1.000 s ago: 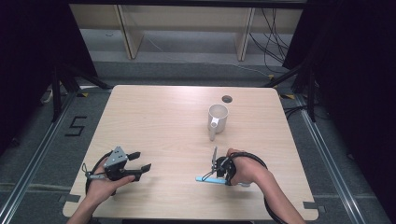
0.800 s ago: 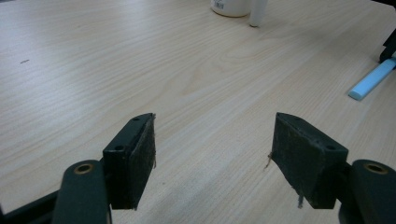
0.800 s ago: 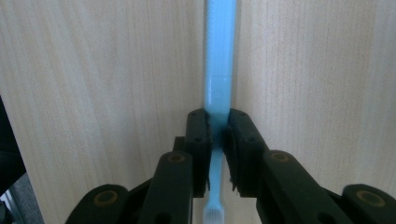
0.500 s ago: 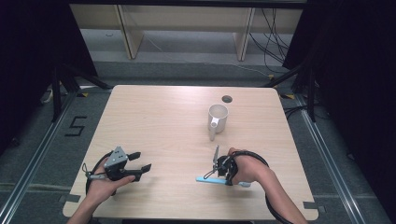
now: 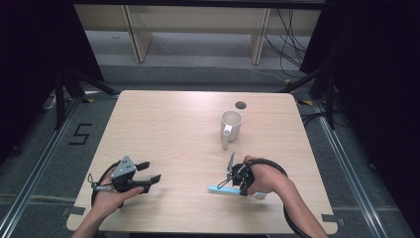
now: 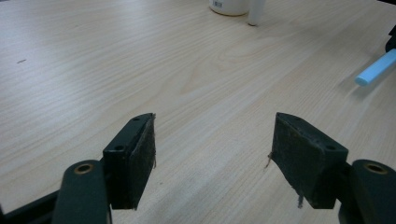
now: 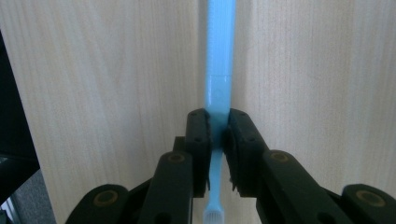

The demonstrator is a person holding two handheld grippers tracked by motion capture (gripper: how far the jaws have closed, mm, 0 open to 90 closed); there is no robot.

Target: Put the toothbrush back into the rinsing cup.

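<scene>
My right gripper (image 7: 218,128) has its fingers squeezed on the blue toothbrush (image 7: 219,56), which lies low on the table (image 5: 168,129). The grab looks done. The white mug (image 5: 231,124) stands well ahead, maybe its home. My left gripper (image 6: 212,154) waits wide open, holding nothing.

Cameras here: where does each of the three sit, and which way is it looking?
High view: above the near edge, looking forward and down on the pale wooden table; forearms, left gripper and right gripper show.
Left gripper view: rides that gripper, looking level across the table; open black jaws show.
Right gripper view: looks straight down; its gripper clamps a light blue plastic toothbrush.
Shared: toothbrush; white ceramic mug.
</scene>
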